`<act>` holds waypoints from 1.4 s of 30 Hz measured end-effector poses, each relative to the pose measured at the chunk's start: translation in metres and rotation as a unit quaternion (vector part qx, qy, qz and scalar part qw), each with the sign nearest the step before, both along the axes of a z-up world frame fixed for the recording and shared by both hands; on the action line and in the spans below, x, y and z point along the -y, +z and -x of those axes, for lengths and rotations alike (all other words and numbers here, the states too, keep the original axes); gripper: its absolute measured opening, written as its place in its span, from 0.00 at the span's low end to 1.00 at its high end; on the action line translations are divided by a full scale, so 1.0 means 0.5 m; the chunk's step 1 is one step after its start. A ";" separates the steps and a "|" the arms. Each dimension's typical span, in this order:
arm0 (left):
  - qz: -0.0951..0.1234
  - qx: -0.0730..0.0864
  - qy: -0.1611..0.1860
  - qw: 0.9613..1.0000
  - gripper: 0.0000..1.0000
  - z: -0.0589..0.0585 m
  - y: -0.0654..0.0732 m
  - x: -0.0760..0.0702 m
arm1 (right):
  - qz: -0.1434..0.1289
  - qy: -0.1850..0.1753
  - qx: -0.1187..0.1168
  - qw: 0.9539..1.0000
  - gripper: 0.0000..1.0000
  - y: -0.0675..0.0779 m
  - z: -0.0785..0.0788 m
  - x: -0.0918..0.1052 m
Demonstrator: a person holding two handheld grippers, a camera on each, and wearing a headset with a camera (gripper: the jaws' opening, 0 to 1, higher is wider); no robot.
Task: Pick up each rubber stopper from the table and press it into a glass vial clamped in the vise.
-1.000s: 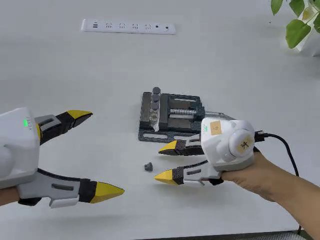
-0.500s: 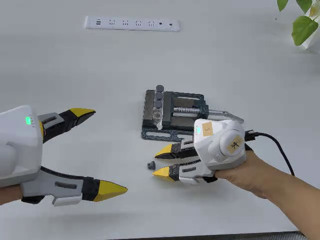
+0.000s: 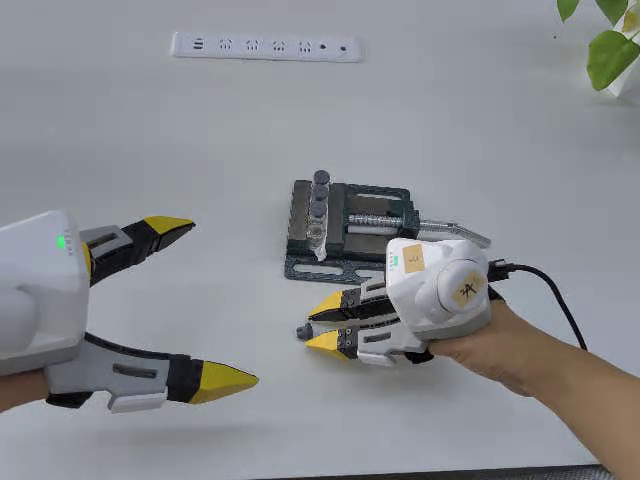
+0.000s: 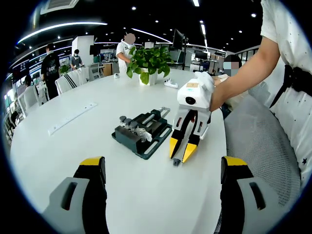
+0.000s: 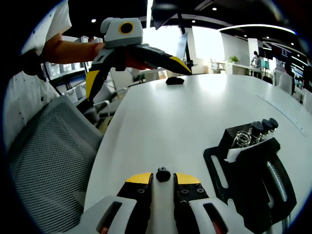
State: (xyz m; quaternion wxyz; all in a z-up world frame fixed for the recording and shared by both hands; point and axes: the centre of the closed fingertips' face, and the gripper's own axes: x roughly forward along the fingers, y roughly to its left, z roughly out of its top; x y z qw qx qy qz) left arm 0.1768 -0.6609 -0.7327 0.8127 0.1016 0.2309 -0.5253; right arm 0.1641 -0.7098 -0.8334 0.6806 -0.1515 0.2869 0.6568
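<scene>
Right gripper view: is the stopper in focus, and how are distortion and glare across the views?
Right gripper view: the rubber stopper is sharp; fisheye bends the table edge; the bright background is washed out. Head view: even light, soft shadows, the vise crisp. Left gripper view: strong barrel distortion, ceiling lights flare.

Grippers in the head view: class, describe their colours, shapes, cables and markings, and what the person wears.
Both grippers have white housings and black-and-grey jaws ending in pointed yellow tips. The left gripper carries a green light; the right gripper bears tan stickers and trails a black cable. The person wears a white short-sleeved shirt.
</scene>
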 end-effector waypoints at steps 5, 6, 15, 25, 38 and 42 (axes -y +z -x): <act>0.001 0.001 0.000 1.000 0.98 -0.001 0.002 0.001 | 0.000 0.003 0.000 1.000 0.09 -0.001 0.001 -0.001; 0.001 0.001 0.000 1.000 0.98 -0.001 0.003 0.001 | 0.000 0.003 0.000 1.000 0.08 -0.002 0.001 -0.001; 0.002 0.004 -0.003 1.000 0.98 -0.003 0.006 0.001 | 0.002 0.001 0.000 1.000 0.07 -0.003 -0.001 0.001; 0.010 0.024 -0.014 1.000 0.92 -0.007 0.038 0.025 | -0.008 -0.011 0.008 1.000 0.07 0.066 -0.011 0.028; 0.039 0.059 -0.050 0.996 0.64 -0.002 0.108 0.094 | -0.067 -0.030 0.023 0.997 0.06 0.261 -0.016 0.051; 0.055 0.073 -0.063 0.994 0.50 0.003 0.140 0.112 | -0.092 -0.032 0.012 0.995 0.06 0.309 -0.002 0.042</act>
